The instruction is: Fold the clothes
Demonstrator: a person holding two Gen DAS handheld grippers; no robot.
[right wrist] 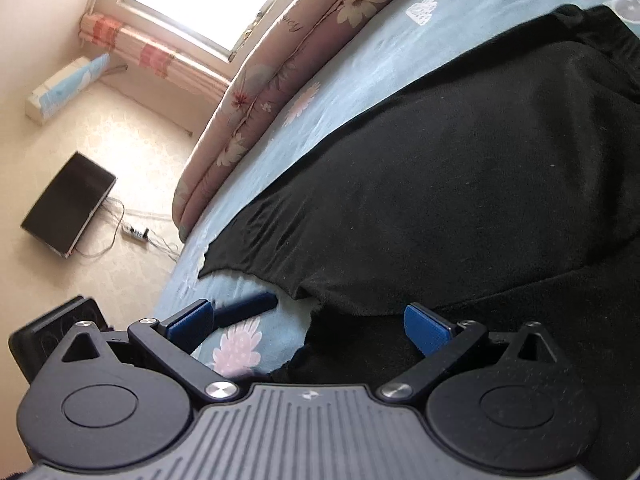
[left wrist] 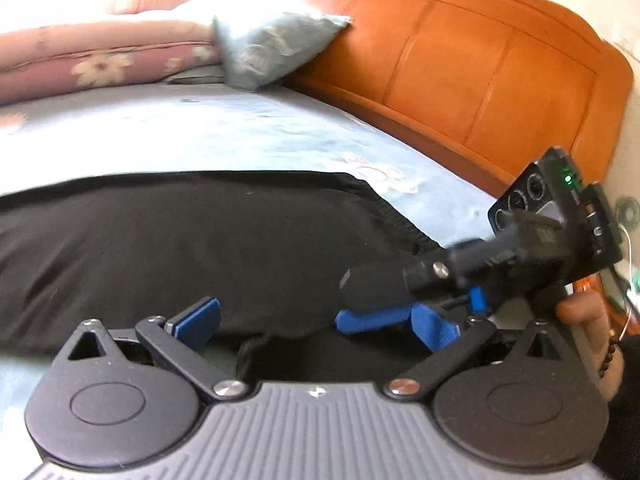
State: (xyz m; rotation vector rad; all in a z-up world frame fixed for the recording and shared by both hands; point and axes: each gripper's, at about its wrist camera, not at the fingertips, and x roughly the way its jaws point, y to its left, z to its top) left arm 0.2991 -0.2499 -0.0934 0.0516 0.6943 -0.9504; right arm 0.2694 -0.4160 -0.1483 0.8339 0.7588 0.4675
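Observation:
A black garment (left wrist: 200, 240) lies spread flat on the light blue bed sheet (left wrist: 200, 132). My left gripper (left wrist: 316, 324) stands open low over the garment's near edge, with black cloth lying between its blue pads and not pinched. A blue finger (left wrist: 368, 319) of the right gripper reaches in from the right, close to my left gripper, and a hand (left wrist: 588, 320) holds that tool. In the right wrist view the right gripper (right wrist: 310, 324) is open over a near corner of the black garment (right wrist: 460, 180), one pad over sheet and one over cloth.
An orange wooden headboard (left wrist: 460, 72) and a pale blue pillow (left wrist: 272, 48) stand at the bed's head. A pink floral quilt (right wrist: 300, 40) lies rolled along the far side. On the floor beside the bed are a dark flat device (right wrist: 68, 204) and a power strip (right wrist: 136, 234).

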